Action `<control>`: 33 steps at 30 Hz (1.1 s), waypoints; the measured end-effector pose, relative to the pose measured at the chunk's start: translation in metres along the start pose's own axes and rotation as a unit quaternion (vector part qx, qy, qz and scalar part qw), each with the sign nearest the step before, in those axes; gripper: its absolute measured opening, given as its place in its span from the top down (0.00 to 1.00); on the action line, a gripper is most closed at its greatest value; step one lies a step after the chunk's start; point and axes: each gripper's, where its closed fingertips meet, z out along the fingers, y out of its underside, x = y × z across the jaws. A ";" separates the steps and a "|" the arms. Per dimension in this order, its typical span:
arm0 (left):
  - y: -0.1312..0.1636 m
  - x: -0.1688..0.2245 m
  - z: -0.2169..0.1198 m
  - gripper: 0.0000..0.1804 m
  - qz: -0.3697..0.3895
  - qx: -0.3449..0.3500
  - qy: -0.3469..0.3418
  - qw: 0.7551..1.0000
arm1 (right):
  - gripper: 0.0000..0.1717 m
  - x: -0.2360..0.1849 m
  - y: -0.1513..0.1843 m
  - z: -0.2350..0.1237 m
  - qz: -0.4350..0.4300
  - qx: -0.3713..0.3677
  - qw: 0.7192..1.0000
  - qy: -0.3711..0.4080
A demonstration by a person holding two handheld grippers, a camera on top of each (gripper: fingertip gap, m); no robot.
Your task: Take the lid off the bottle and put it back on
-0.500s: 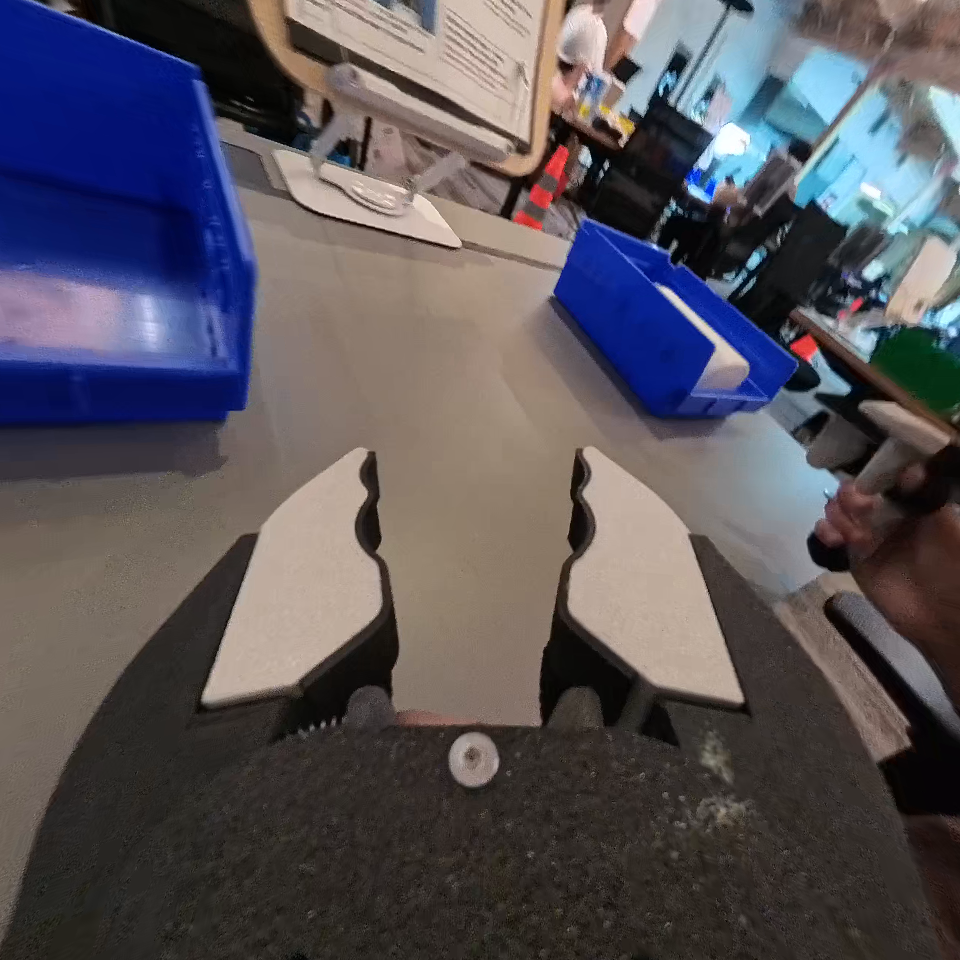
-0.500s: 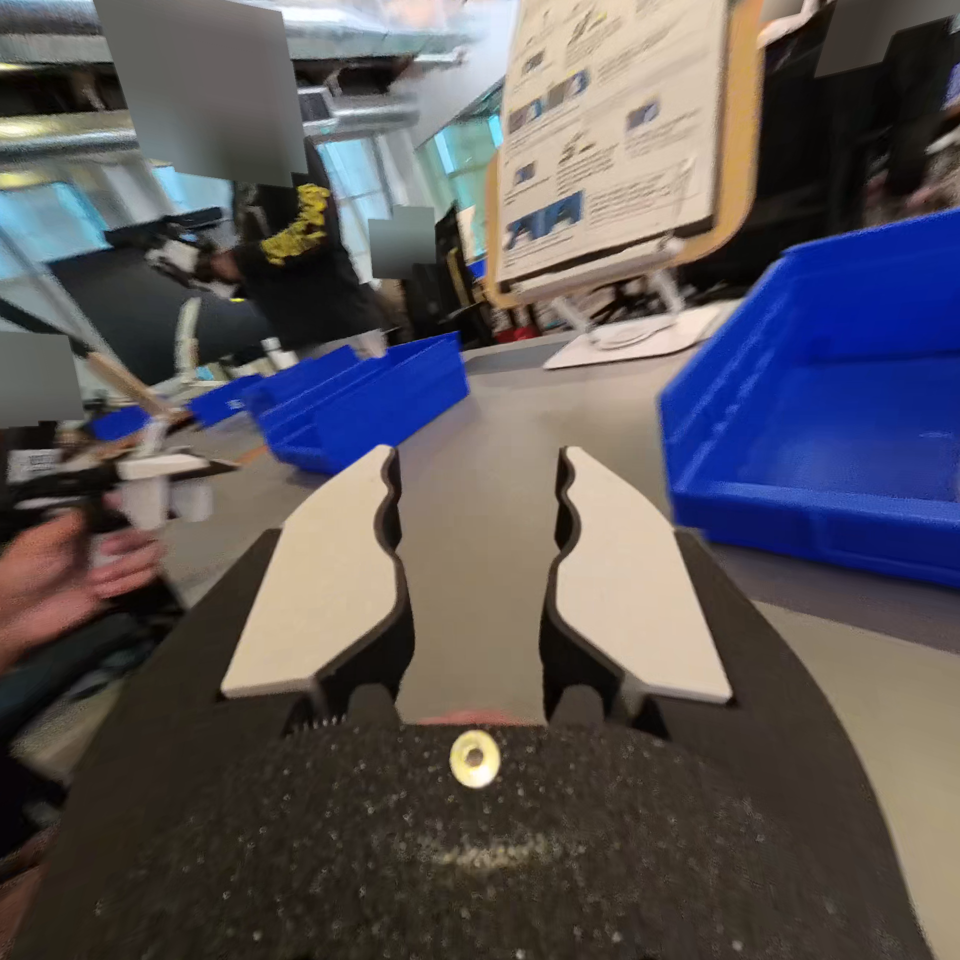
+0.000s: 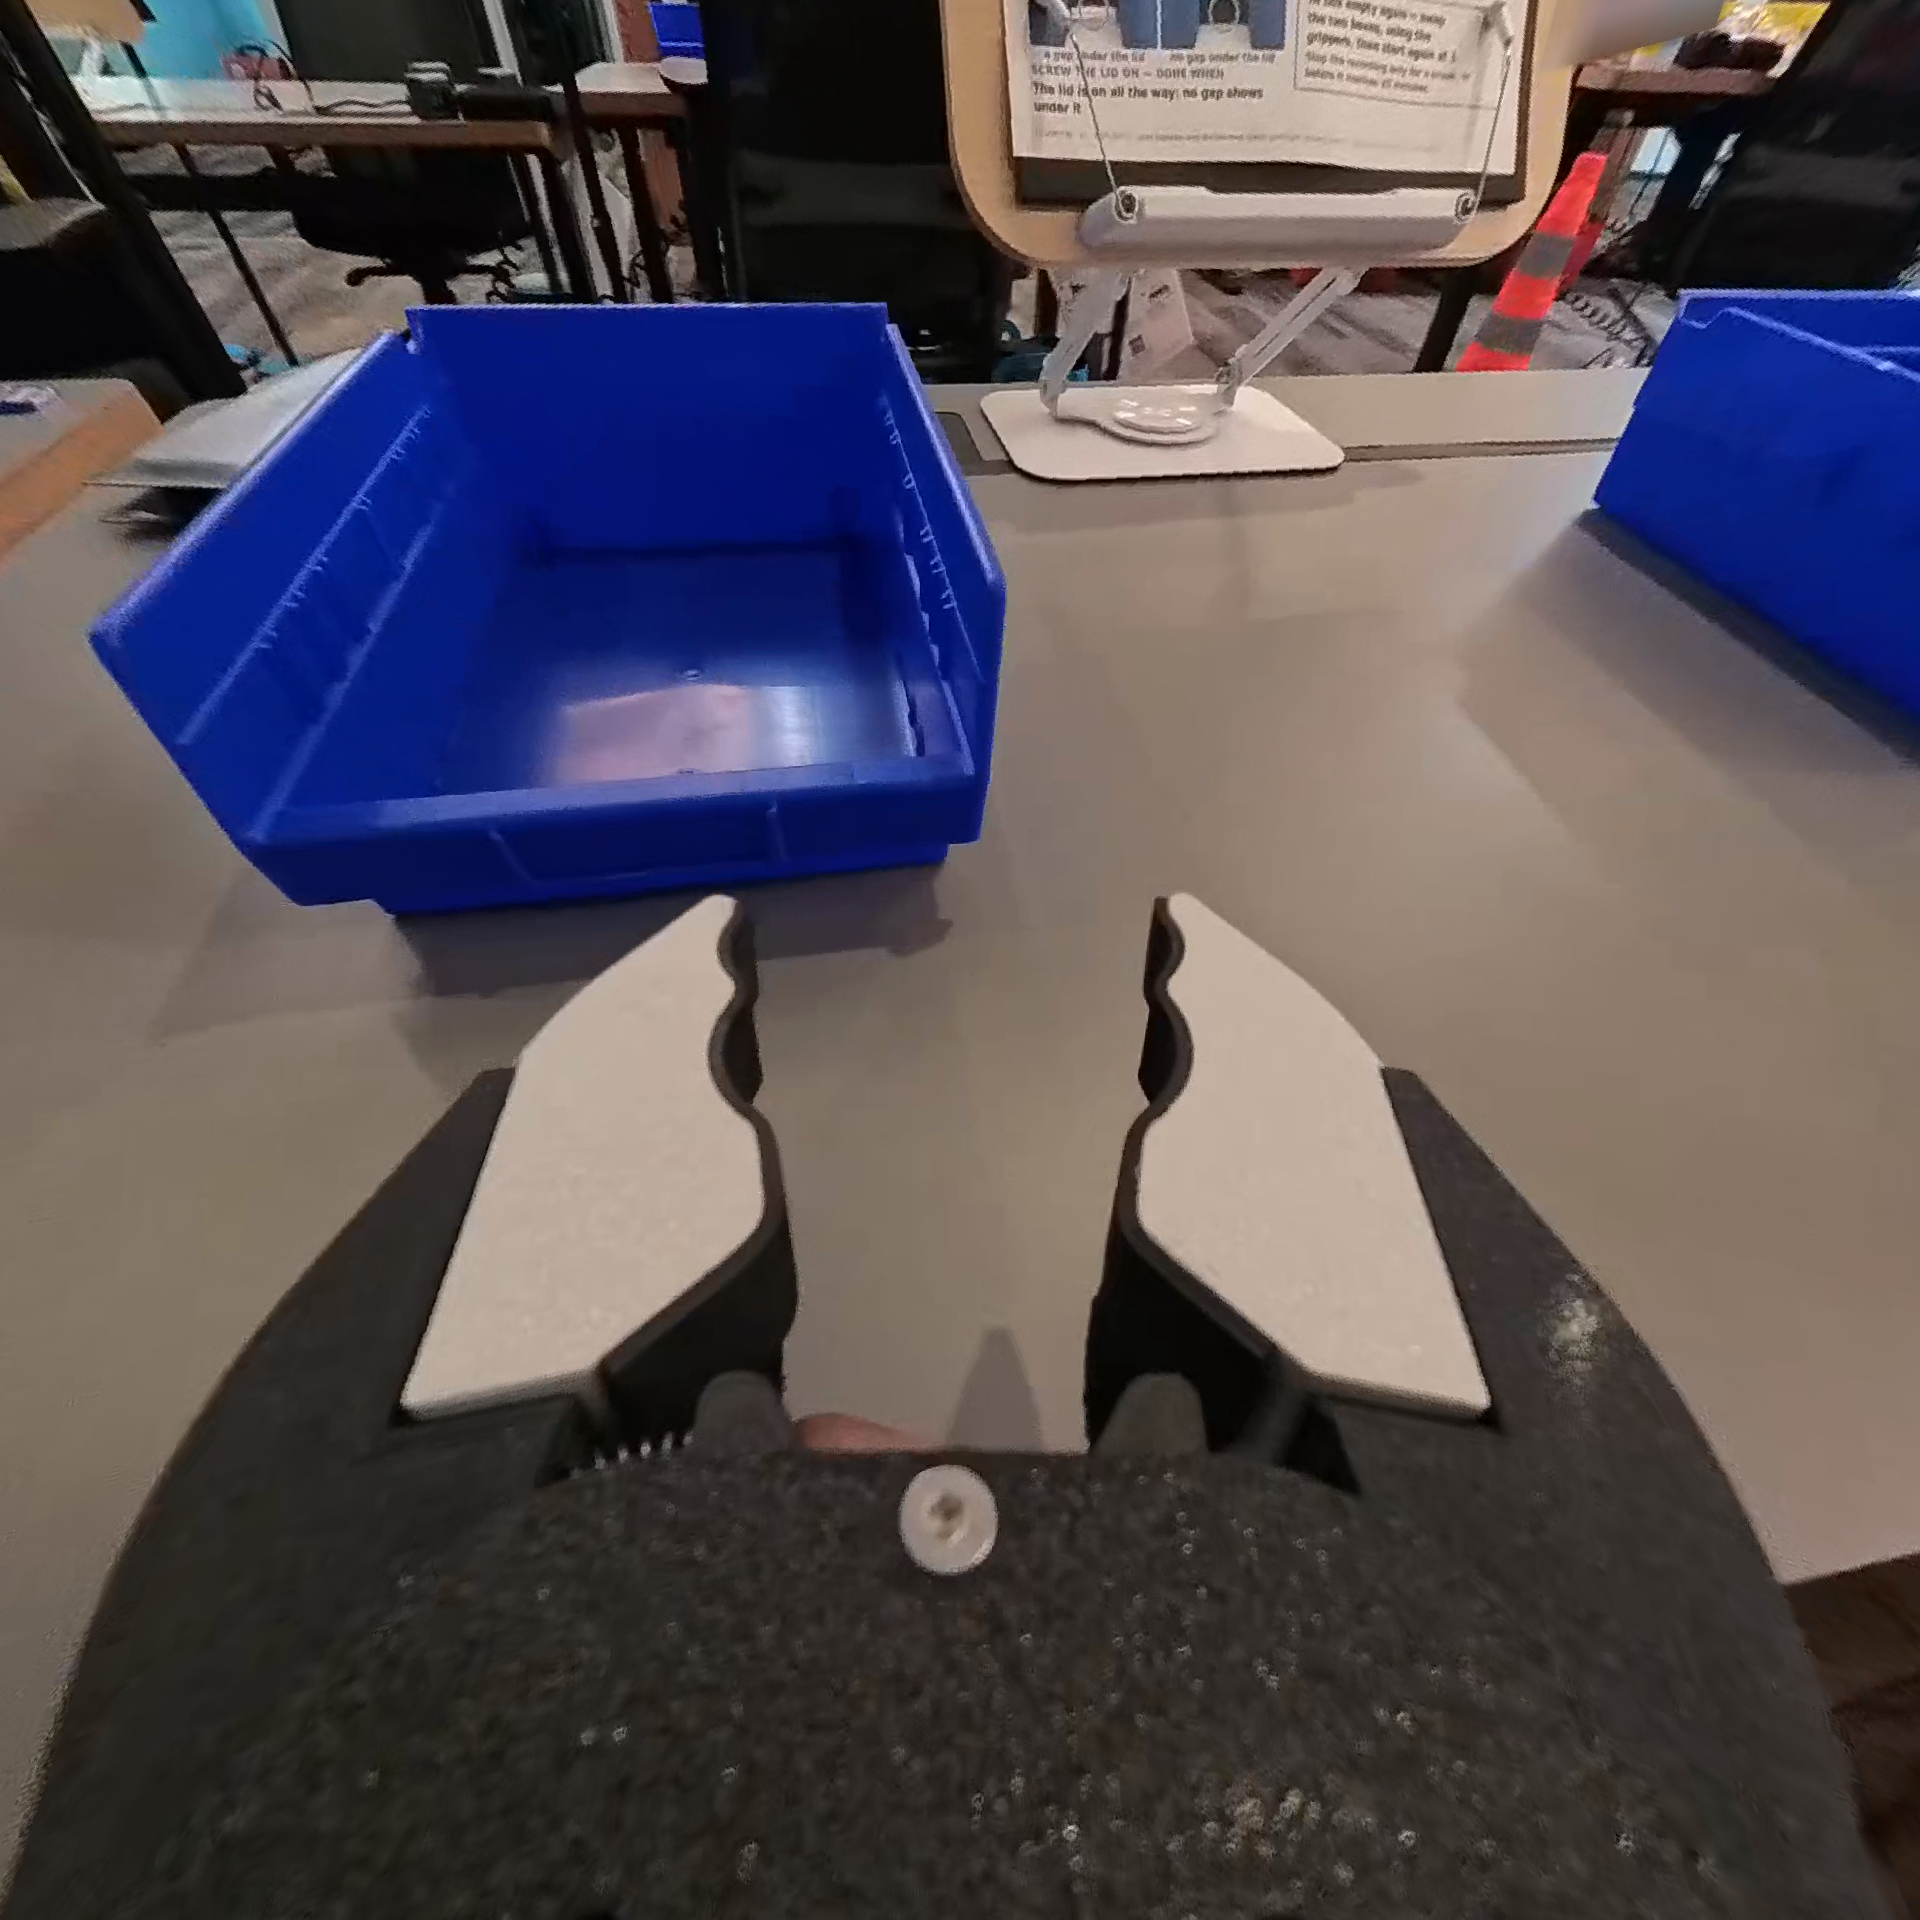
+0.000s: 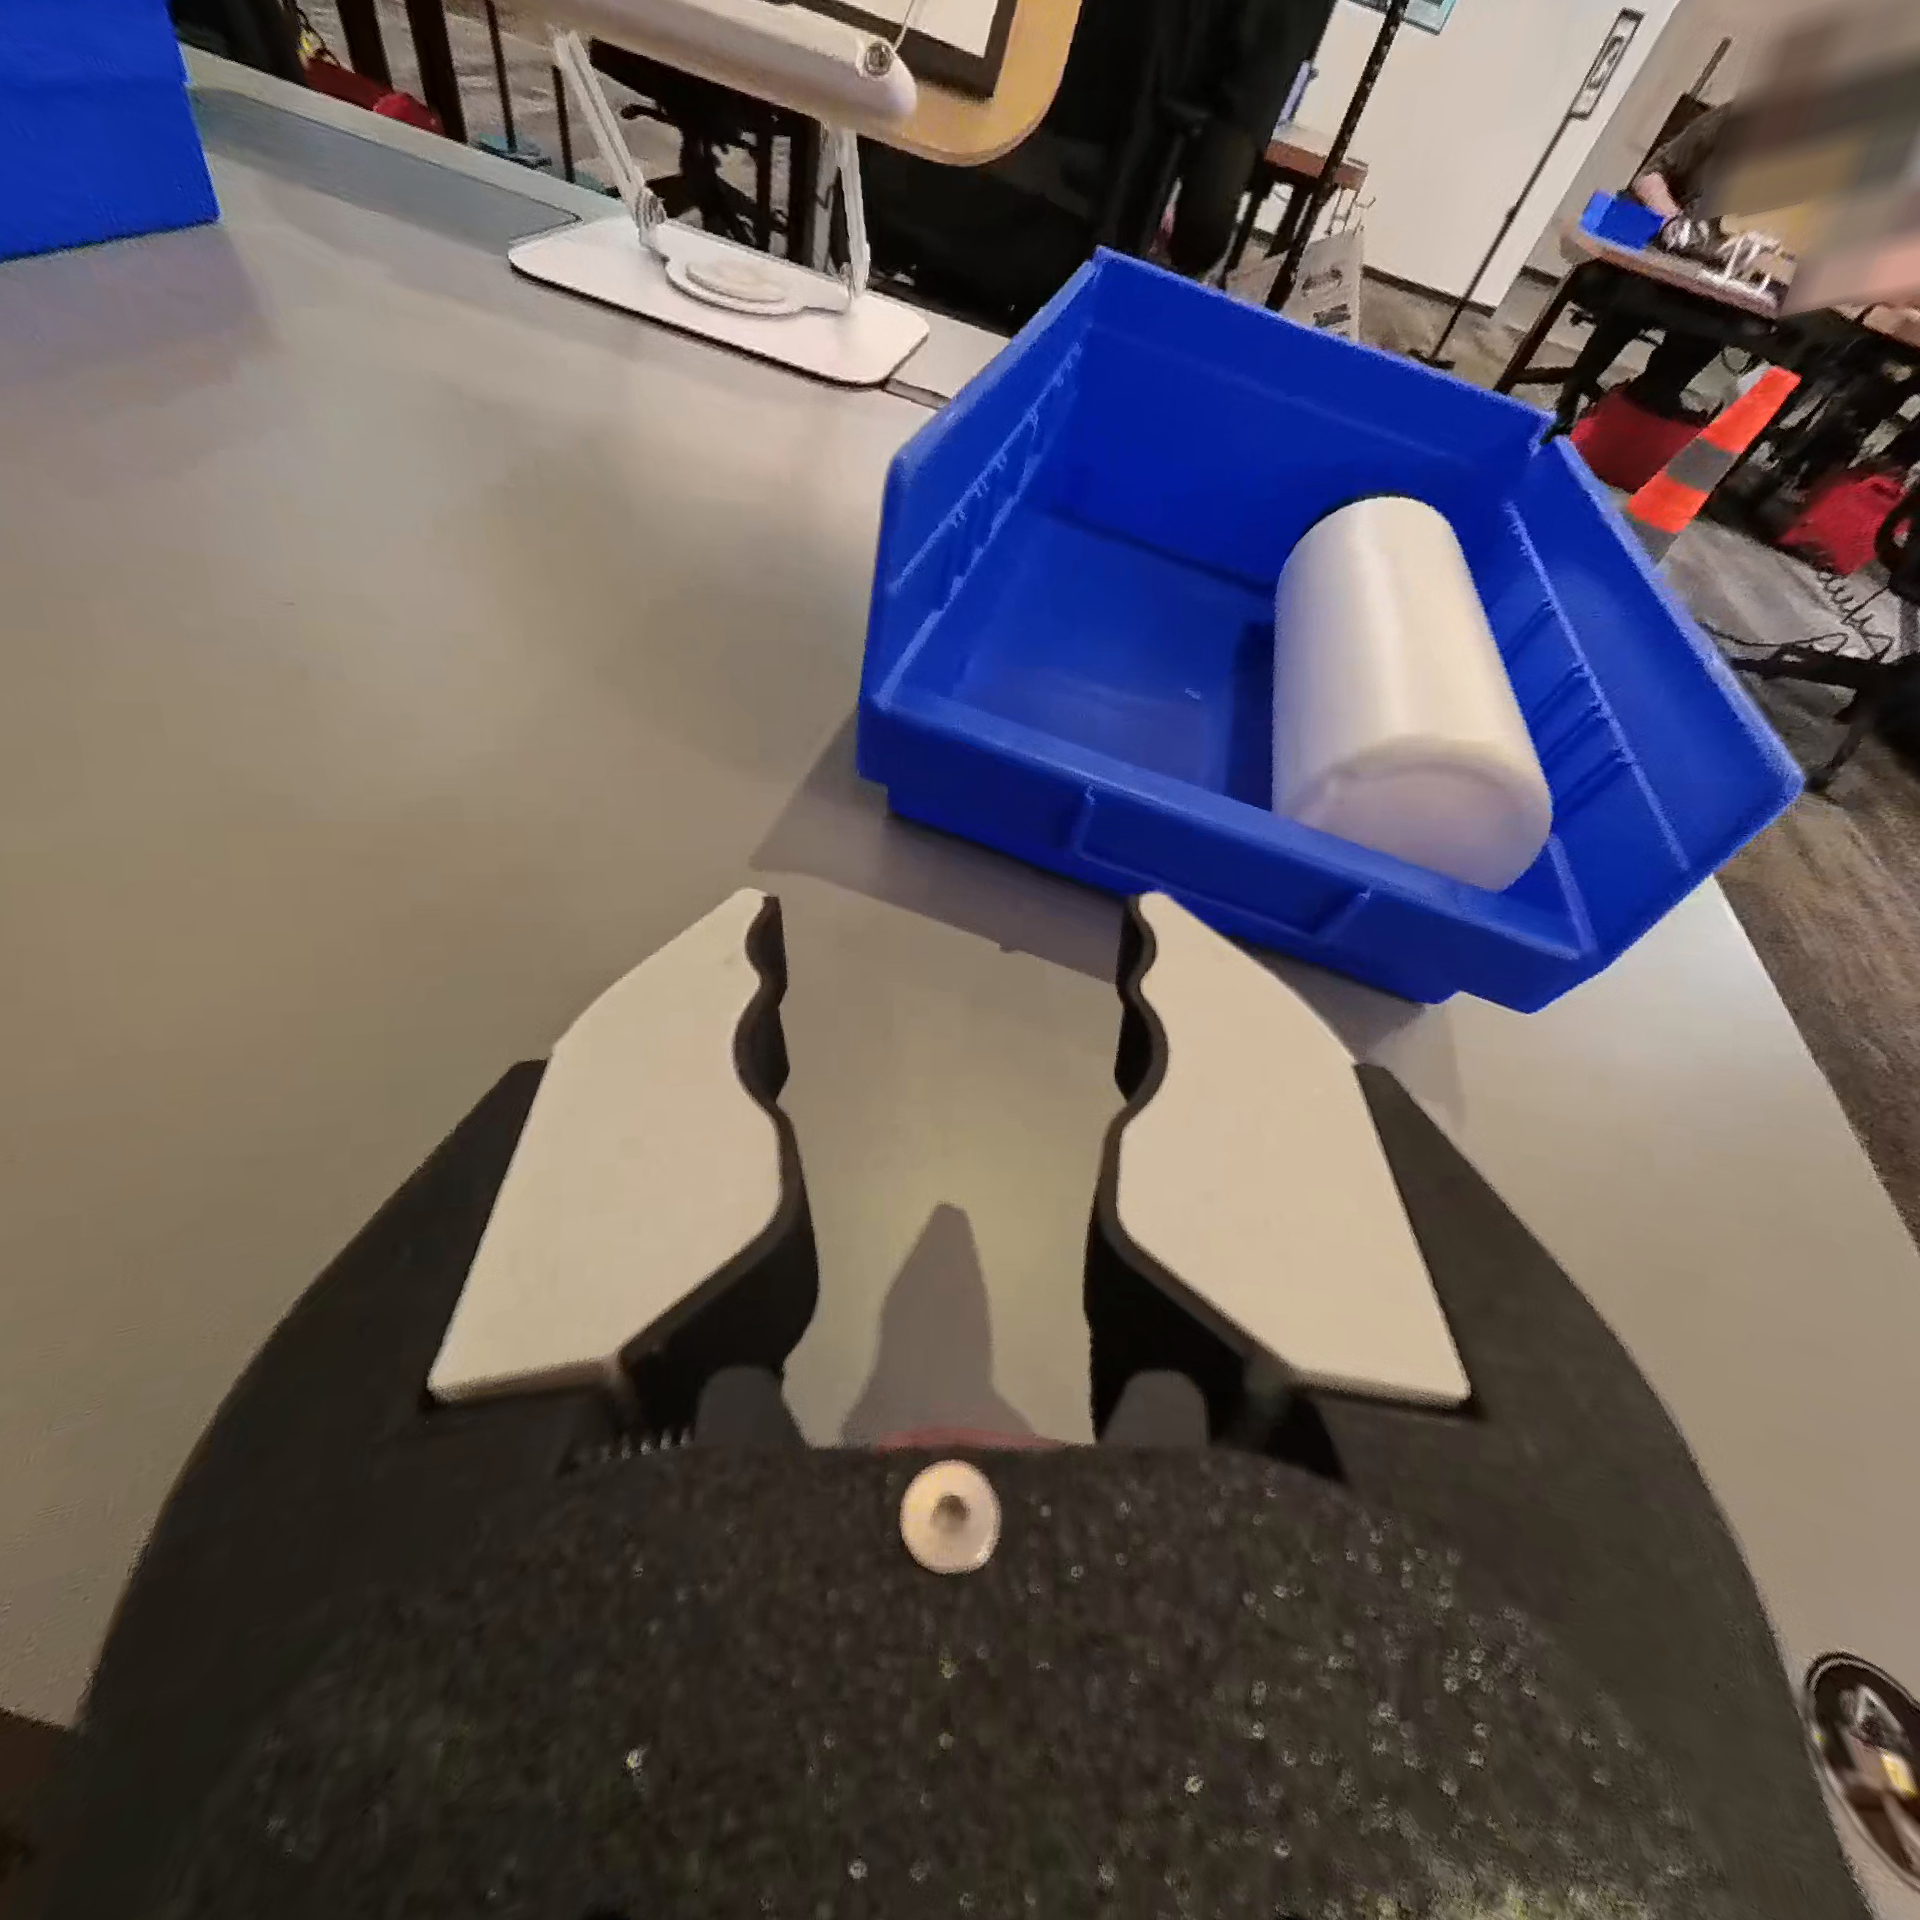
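Both tools (image 3: 943, 914) (image 4: 948, 914) agape, unladen

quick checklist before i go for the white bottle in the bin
1. Left tool open, nothing in it: ok.
2. Right tool open, nothing in it: ok.
3. White bottle located, lying on its side in the right blue bin: ok.
4. Lid seated on the bottle: cannot tell.
5. Grey table between right tool and bin free of obstacles: ok.
6. Left blue bin holds nothing: ok.
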 end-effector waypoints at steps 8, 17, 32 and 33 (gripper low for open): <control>0.008 0.006 0.007 0.61 0.055 -0.012 -0.030 0.998 | 0.64 -0.002 -0.005 -0.003 0.021 0.015 0.999 -0.020; -0.008 0.106 0.021 0.57 0.097 0.054 0.109 0.988 | 0.60 0.022 -0.023 -0.017 0.083 0.036 0.996 -0.001; -0.041 0.425 0.168 0.47 0.133 -0.102 0.233 0.958 | 0.58 0.052 0.005 -0.011 0.109 0.017 0.993 0.052; -0.044 0.424 0.183 0.48 0.113 -0.109 0.216 0.964 | 0.58 0.051 0.007 -0.011 0.104 0.011 0.993 0.055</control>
